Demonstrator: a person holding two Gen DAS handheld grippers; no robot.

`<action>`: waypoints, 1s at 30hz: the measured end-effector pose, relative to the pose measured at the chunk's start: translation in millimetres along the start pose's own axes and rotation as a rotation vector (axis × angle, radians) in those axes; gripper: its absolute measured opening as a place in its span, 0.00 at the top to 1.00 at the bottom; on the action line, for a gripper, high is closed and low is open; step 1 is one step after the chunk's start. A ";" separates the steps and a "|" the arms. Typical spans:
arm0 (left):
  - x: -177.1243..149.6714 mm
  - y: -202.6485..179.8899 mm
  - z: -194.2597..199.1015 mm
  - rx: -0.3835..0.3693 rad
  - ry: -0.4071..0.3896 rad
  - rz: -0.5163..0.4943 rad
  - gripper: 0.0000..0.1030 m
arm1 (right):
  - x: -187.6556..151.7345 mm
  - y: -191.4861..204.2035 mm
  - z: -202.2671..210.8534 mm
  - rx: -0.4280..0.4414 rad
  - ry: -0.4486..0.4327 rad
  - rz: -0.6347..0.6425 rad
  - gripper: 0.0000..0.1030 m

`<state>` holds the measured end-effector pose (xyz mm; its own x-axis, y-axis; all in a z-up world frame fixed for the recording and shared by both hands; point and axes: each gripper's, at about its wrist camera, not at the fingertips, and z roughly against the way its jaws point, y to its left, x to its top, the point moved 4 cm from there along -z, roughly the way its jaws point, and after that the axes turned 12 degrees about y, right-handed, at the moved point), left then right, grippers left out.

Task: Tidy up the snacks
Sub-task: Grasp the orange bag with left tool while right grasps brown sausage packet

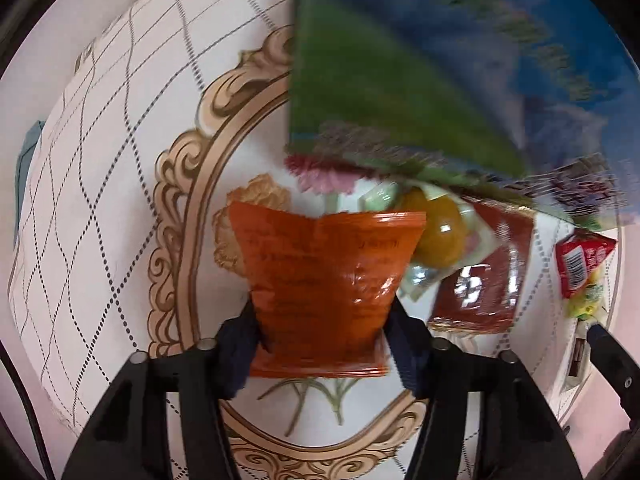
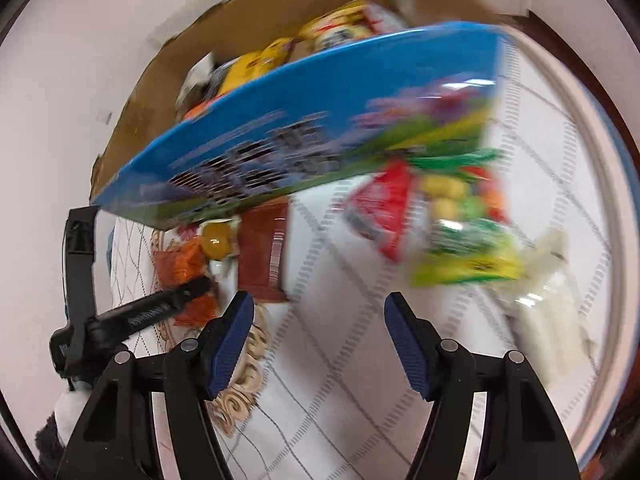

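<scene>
My left gripper (image 1: 324, 320) is shut on an orange snack packet (image 1: 328, 276), held just above the patterned tablecloth (image 1: 120, 160). The same packet shows in the right wrist view (image 2: 182, 268) with the left gripper's finger (image 2: 176, 300) on it. My right gripper (image 2: 320, 320) is open and empty over the cloth. A large blue and green box (image 2: 312, 120) hangs blurred in the air in front of it, also seen in the left wrist view (image 1: 440, 60). A yellow jelly cup (image 1: 440, 236) and a brown-red packet (image 1: 484, 284) lie beyond the orange packet.
A cardboard box (image 2: 168, 64) holding several yellow snack packs stands at the back. A red packet (image 2: 384, 208), a green and yellow candy bag (image 2: 464, 240) and a pale packet (image 2: 548, 280) lie on the cloth to the right. The table edge curves at far right.
</scene>
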<state>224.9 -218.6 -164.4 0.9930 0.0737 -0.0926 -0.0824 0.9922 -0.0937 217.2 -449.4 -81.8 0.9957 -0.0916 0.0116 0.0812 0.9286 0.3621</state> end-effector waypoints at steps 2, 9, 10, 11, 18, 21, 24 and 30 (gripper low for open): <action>-6.3 5.8 -0.1 -0.002 0.001 0.010 0.48 | 9.2 19.5 -16.1 -0.022 0.006 0.031 0.32; -45.1 33.1 -7.7 -0.002 0.027 0.085 0.48 | 34.2 71.4 -88.5 -0.240 0.052 0.152 0.32; -48.3 36.1 -9.6 -0.009 0.032 0.099 0.48 | 33.5 78.5 -94.1 -0.278 0.047 0.190 0.32; -51.5 38.8 -11.0 -0.016 0.034 0.112 0.48 | 31.7 84.1 -99.0 -0.324 0.046 0.230 0.32; -72.9 35.1 -13.4 -0.039 0.047 0.118 0.48 | -2.7 66.0 -85.7 -0.327 0.096 0.293 0.42; -91.4 10.1 -17.2 -0.045 0.077 0.070 0.48 | -33.6 42.2 -70.6 -0.286 0.155 0.279 0.42; -117.3 -15.5 -26.5 -0.069 0.134 0.008 0.48 | -66.9 14.1 -57.0 -0.235 0.221 0.231 0.42; -146.2 -59.3 -55.4 -0.058 0.207 -0.084 0.44 | -87.1 -18.3 -51.2 -0.150 0.267 0.109 0.42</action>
<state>79.9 -293.8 -200.3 0.9583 -0.0371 -0.2833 -0.0110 0.9860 -0.1663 131.2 -440.0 -137.2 0.9737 0.0905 -0.2090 -0.0409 0.9723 0.2302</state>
